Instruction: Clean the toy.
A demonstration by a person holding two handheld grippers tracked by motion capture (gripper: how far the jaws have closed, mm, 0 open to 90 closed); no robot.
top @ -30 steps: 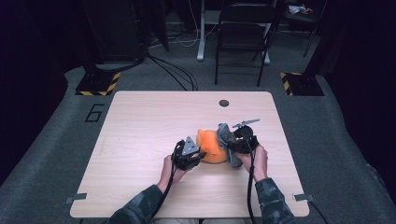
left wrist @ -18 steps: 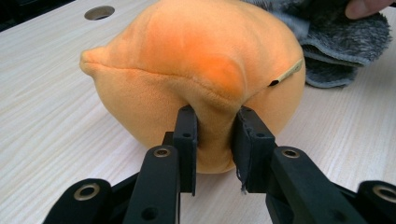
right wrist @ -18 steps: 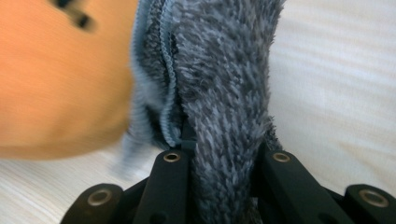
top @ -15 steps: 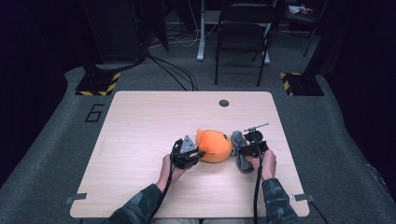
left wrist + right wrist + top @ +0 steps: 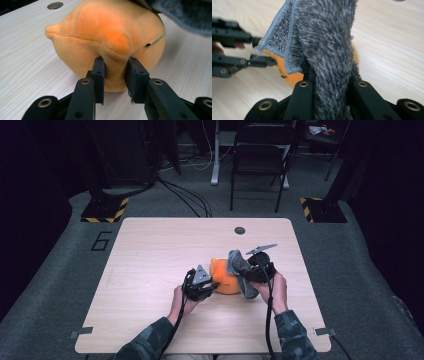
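Between your left fingers: a fold of the orange plush toy (image 5: pixel 107 37), pinched at its near lower edge.
Left gripper (image 5: pixel 115 75): your jaws have just been opening a little, yet both pads press into the plush, so the grip holds on the toy.
Left fingers (image 5: pixel 98 72): one pad sits on each side of the raised seam, and the fabric bulges out above them.
Toy's place: it rests on the table (image 5: pixel 150 250), directly ahead of your left fingertips and just beside your right ones; in the high view the plush (image 5: pixel 223 276) lies between the two grippers.
Right gripper (image 5: pixel 329 82): your jaws are clamped on the grey cloth (image 5: pixel 329 50), which fills the gap between the pads.
Cloth's lie: it rises from your right fingers and drapes forward over the top of the toy; a stitched hem hangs off to one side of the pile, above the orange surface.
Cloth against toy: in the left gripper view a grey edge (image 5: pixel 180 15) overlaps the toy's upper far side; whether it presses on the plush there, you cannot tell.
Left gripper as seen from your right one: it (image 5: pixel 262 52) stands just past the cloth's hem, tips at the toy.
High view: your left gripper (image 5: pixel 201 284) and right gripper (image 5: pixel 255 270) flank the toy closely.
Table hole (image 5: pixel 240 230): well beyond both sets of fingertips.
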